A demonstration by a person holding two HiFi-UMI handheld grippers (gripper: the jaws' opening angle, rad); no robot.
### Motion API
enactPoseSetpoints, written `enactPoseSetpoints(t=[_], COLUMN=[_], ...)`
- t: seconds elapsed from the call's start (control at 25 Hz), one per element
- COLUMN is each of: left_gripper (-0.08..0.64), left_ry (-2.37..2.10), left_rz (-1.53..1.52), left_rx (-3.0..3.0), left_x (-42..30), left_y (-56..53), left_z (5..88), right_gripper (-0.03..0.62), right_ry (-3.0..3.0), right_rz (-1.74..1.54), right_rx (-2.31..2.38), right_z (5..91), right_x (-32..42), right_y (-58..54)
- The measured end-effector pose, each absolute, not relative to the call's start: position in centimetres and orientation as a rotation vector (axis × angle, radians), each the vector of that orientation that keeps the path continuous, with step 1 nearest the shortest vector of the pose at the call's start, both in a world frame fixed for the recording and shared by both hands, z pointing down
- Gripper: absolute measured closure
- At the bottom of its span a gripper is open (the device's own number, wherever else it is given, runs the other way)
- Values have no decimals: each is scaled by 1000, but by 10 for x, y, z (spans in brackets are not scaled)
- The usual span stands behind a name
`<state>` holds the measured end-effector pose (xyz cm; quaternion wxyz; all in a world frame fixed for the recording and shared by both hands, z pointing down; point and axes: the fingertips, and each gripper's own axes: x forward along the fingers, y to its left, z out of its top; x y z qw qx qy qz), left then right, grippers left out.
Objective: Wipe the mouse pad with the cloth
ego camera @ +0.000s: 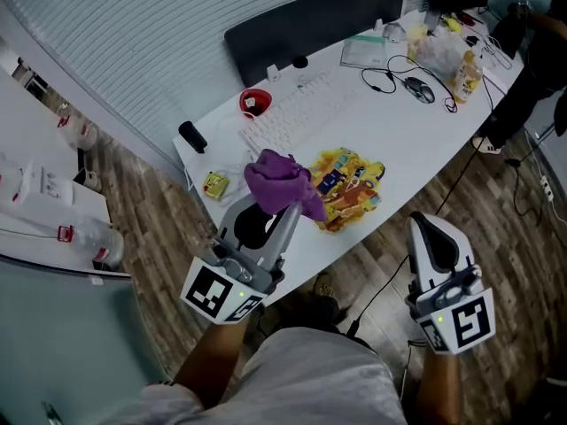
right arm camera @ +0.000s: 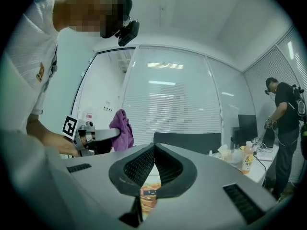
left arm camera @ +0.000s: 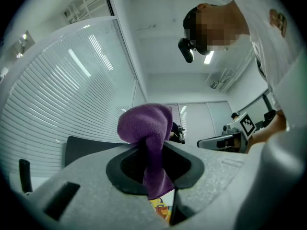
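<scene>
Left hand-held gripper (ego camera: pixel 285 209) of mine is closed on the purple cloth (ego camera: pixel 279 177). The cloth is pinched near its middle, so a fat lump bulges above the jaws and a short tail hangs below them. My right hand-held gripper (ego camera: pixel 427 228) is closed with nothing in it, its ribbed dark pads meeting, and it is held off the near edge of the surface (ego camera: pixel 416 140).

The mouse pad (ego camera: pixel 350 184) lies flat on the white surface in front of me, just beside the white keyboard (ego camera: pixel 292 118). From my head view the cloth sits over the pad's left edge, but I judge it is raised above the pad rather than pressed on it. So I take the step in hand to be bringing the cloth to the pad, with no wiping begun.

Next I would need to tip the left jaws down until the loose tail or the lump lies on the pad, then sweep across it. The right jaws could press a corner, since the pad looks thin and light and may slide on the smooth top.

The cloth looks soft and fleecy, and crumples easily. The pad is a thin sheet with an irregular outline and a yellow cartoon print.
</scene>
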<state>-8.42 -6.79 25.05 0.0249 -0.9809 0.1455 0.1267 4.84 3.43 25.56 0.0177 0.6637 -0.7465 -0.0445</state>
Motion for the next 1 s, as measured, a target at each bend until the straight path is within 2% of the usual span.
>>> enactPoseSetpoints(t=[0.36,1.0], left_gripper=[477,477], left_ry=[472,528], left_rz=[314,86], left_rx=[-3068,-3108], left_x=[-40,-6], left_y=[-111,-141], left_z=[259,292], right_gripper=[581,580], right_ry=[-2314,-2369], right_rz=[-102,-18], right_rx=[2044,1872], right_z=[264,290], right_x=[91,102], right_y=[-10,-58])
